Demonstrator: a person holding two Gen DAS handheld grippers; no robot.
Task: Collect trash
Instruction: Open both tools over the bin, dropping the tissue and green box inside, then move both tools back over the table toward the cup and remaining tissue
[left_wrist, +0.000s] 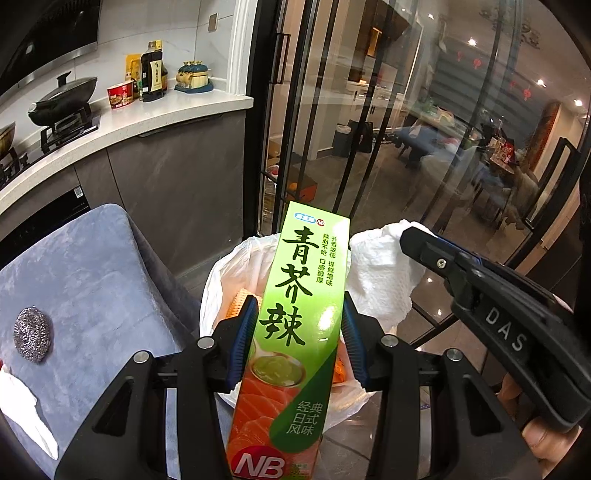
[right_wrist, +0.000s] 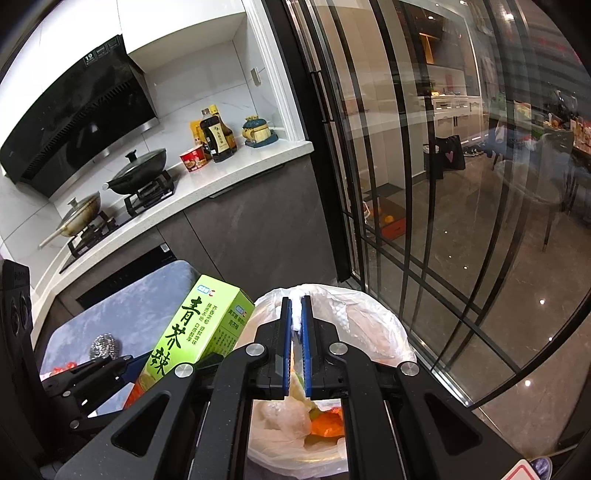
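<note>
One tall green carton (left_wrist: 291, 332), orange-bottomed

The box (left_wrist: 291, 332) stands tilted between the jaws of the left gripper (left_wrist: 297, 339), over the near left rim of the lined bin (right_wrist: 384, 332). The right gripper (right_wrist: 295, 347) is to its right, above the bin's mouth, its jaws pinching a crumpled paper towel (left_wrist: 380, 273). Scraps lie in the bin. Left of the bin is a cushioned seat (left_wrist: 88, 280) with a scouring ball (left_wrist: 32, 334) on it. Behind both runs the bench (left_wrist: 155, 118), carrying 2 pans (right_wrist: 138, 170) on the stove, a cup (left_wrist: 120, 94) and bottles (left_wrist: 153, 74). Glass doors (right_wrist: 424, 184) stand to the right.
</note>
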